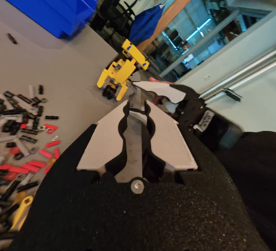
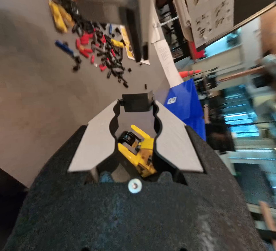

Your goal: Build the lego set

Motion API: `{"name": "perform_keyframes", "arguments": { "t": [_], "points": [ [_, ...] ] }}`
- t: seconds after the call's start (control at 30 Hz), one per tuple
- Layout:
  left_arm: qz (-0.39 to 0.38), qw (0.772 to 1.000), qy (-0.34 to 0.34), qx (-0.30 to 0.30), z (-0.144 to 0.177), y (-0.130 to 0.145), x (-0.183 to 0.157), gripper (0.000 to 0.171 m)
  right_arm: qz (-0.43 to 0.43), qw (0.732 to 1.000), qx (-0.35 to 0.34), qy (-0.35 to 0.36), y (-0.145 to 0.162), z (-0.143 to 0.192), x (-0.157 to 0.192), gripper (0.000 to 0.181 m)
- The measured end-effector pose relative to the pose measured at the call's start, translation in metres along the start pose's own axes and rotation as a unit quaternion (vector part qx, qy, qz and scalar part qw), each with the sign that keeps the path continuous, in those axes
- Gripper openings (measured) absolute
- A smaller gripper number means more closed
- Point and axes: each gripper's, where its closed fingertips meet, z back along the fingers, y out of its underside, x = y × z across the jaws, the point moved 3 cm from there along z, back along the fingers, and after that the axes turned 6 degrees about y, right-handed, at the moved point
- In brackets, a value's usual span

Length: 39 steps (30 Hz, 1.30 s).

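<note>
A yellow brick-built model (image 1: 121, 72) stands on the grey table (image 1: 67, 67) near its far edge. My left gripper (image 1: 136, 105) is shut on a light grey beam (image 1: 132, 93) that reaches up to the model's lower right side. The right gripper comes in from the right, and one of its white fingers (image 1: 158, 89) ends by the same spot. In the right wrist view my right gripper (image 2: 136, 103) is shut on a black curved panel piece (image 2: 136, 101). The yellow model (image 2: 138, 151) shows below, between its fingers.
A blue bin (image 1: 49, 3) sits on the table at the back, also in the right wrist view (image 2: 185, 109). Loose black, red, grey and yellow pieces lie in a pile (image 1: 22, 131) (image 2: 101, 52). A printed booklet (image 2: 127, 42) lies beside them. The table edge runs just behind the model. The left gripper's tips are roughly 5 centimeters from the right gripper's.
</note>
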Motion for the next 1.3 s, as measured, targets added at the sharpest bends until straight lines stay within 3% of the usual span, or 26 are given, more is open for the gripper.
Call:
{"name": "perform_keyframes", "arguments": {
  "t": [0.13,0.23,0.43,0.53,0.63,0.83,1.1,1.2,1.3],
  "points": [
    [-0.029,0.996,-0.072,-0.042,0.014,-0.015,0.009,0.019,-0.142,0.988,0.002,-0.061,-0.032,-0.017,-0.020,0.044],
    [-0.031,0.992,-0.089,-0.081,0.034,-0.026,0.009,0.019,-0.261,0.956,0.075,-0.110,-0.039,-0.045,-0.023,0.044],
    [-0.049,0.986,-0.121,-0.104,0.070,-0.032,0.002,0.019,-0.289,0.886,0.349,-0.094,0.033,-0.096,-0.009,0.044],
    [-0.052,0.985,-0.116,-0.114,0.076,-0.034,-0.002,0.019,-0.274,0.852,0.429,-0.119,0.058,-0.103,0.006,0.044],
    [-0.054,0.988,-0.093,-0.108,0.074,-0.033,-0.008,0.019,-0.310,0.848,0.411,-0.124,0.048,-0.106,0.003,0.045],
    [-0.060,0.989,-0.084,-0.102,0.073,-0.033,-0.013,0.019,-0.305,0.838,0.434,-0.126,0.057,-0.106,0.009,0.045],
    [-0.058,0.986,-0.099,-0.119,0.080,-0.036,-0.008,0.019,-0.296,0.851,0.415,-0.131,0.056,-0.101,0.005,0.044],
    [-0.052,0.987,-0.100,-0.118,0.078,-0.036,-0.003,0.019,-0.316,0.871,0.358,-0.116,0.039,-0.093,-0.013,0.044],
    [-0.045,0.988,-0.100,-0.113,0.073,-0.034,0.004,0.019,-0.365,0.893,0.236,-0.116,0.000,-0.073,-0.041,0.044]
  ]
}}
